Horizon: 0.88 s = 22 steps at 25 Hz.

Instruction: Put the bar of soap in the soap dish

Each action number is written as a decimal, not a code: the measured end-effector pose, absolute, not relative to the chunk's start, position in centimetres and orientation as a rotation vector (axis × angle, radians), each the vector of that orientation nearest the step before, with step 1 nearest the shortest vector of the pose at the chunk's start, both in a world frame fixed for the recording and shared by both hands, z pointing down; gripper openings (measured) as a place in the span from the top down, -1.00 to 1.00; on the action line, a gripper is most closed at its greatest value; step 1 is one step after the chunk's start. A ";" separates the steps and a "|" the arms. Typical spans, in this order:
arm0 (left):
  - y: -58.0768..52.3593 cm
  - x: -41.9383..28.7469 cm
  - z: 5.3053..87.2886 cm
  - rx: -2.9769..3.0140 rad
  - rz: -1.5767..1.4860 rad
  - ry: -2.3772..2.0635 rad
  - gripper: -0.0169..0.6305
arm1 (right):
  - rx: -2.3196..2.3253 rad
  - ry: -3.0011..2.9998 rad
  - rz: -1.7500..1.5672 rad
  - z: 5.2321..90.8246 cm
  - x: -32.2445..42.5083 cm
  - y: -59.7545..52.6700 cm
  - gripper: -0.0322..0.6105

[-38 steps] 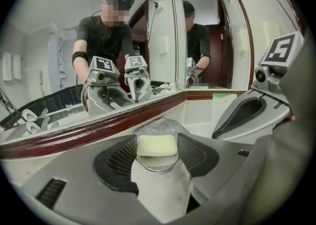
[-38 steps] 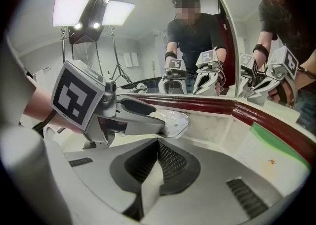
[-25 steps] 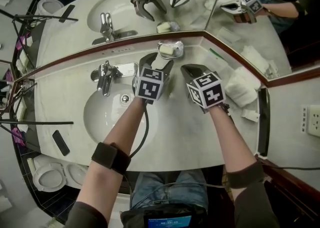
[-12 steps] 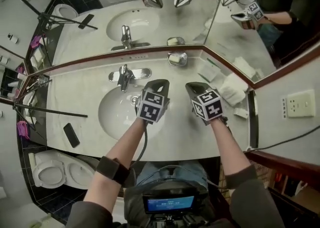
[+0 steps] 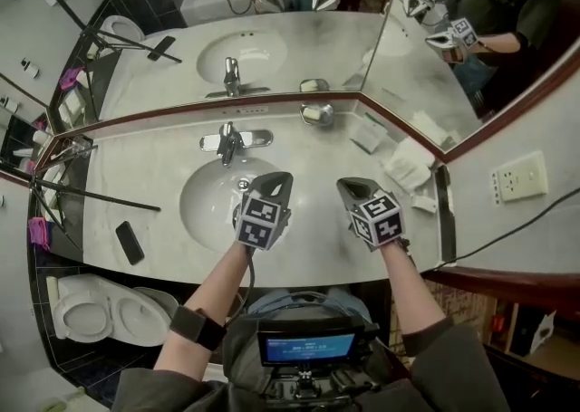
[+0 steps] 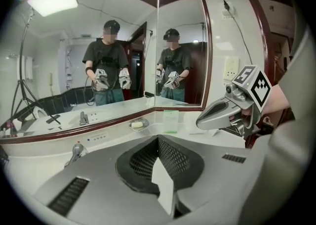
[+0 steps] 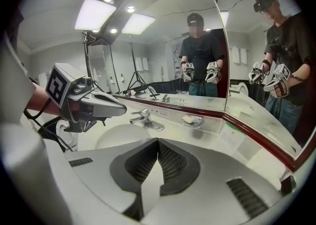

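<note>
Head overhead, gripper views low, shared soap dish [image 5: 327, 118] [image 6: 132, 125] [image 7: 200, 123]

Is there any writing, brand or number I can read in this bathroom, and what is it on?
Nothing here can be read.
Blue screen: lines of text, too small to read.
Green-edged card: too blurred to read.
Marker cube: black-and-white square patterns only, no words.

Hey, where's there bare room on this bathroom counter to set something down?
Bare counter lies left of the basin, between the faucet and the phone, though a tripod leg crosses it, and right of the basin toward the front edge. The back right is crowded: soap dish, card and folded towels.
</note>
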<state>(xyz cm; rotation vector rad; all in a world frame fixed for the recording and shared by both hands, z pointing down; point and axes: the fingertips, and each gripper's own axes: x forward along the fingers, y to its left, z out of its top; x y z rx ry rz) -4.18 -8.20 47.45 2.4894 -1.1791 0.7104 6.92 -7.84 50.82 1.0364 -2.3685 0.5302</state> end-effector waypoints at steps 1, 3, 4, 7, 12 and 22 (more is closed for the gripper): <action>-7.8 -4.3 47.3 2.490 0.705 -1.181 0.95 | 1.043 -2.370 0.534 50.9 7.1 -7.4 0.84; -7.3 -4.6 47.1 2.500 0.705 -1.187 0.95 | 1.055 -2.369 0.540 50.9 7.6 -6.7 0.84; -7.1 -4.8 47.0 2.504 0.708 -1.191 0.95 | 1.058 -2.367 0.543 51.0 7.9 -6.5 0.84; -6.5 -5.1 46.9 2.507 0.699 -1.189 0.95 | 1.062 -2.364 0.550 51.2 8.5 -5.9 0.84; -6.0 -5.1 47.0 2.503 0.687 -1.208 0.95 | 1.080 -2.364 0.551 51.1 9.4 -5.9 0.84; -5.2 -5.1 47.8 2.465 0.694 -1.197 0.94 | 1.051 -2.362 0.574 52.1 9.4 -5.3 0.84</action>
